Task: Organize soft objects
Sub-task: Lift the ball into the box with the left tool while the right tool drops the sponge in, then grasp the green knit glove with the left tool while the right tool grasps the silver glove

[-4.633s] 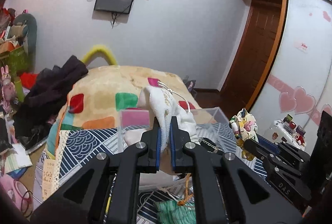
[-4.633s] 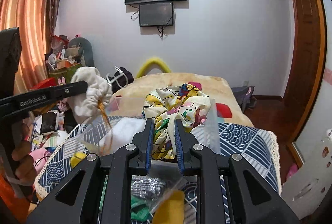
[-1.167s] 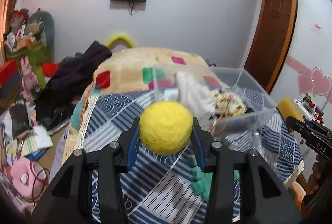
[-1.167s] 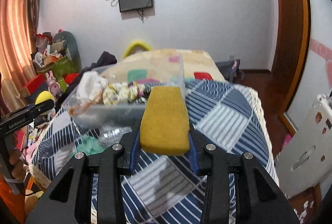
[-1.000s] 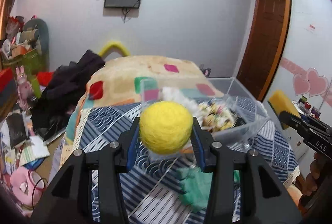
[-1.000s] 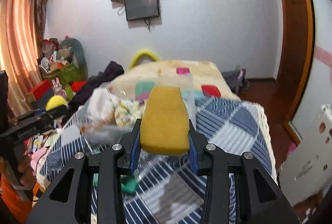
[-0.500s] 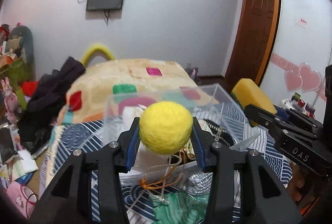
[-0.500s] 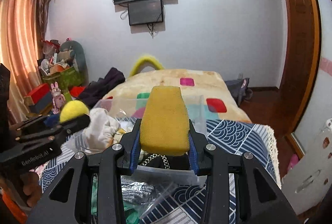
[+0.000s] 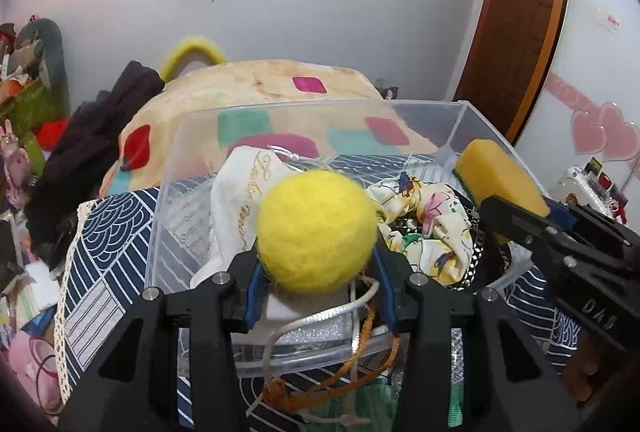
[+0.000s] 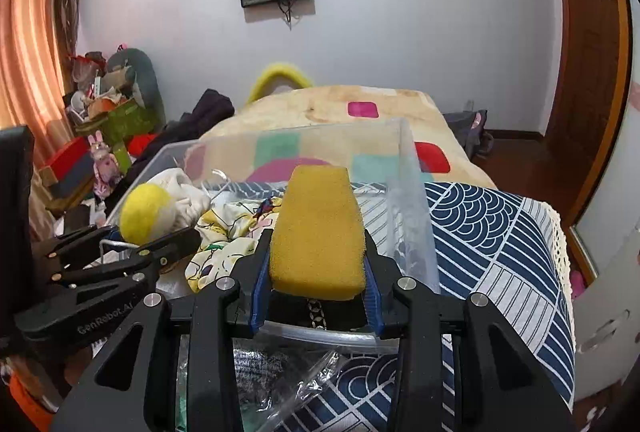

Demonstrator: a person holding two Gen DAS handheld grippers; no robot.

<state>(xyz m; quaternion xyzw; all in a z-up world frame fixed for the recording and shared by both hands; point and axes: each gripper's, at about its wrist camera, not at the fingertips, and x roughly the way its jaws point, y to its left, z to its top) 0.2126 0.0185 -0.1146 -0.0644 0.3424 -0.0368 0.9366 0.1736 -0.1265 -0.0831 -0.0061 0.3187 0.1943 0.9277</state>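
Left gripper [image 9: 318,264] grips yellow ball [image 9: 316,230], right gripper [image 10: 316,286] grips sponge [image 10: 318,234] (both over bin [image 9: 476,120]); ball may bounce out.

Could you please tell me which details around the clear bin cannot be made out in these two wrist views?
- Left wrist view: the bottom of the clear bin, hidden by the white pouch, the floral cloth and the yellow ball.
- Left wrist view: the green fabric, cut off by the left hand-held gripper and the lower edge.
- Right wrist view: whatever lies under the yellow sponge, blocked by the right hand-held gripper.
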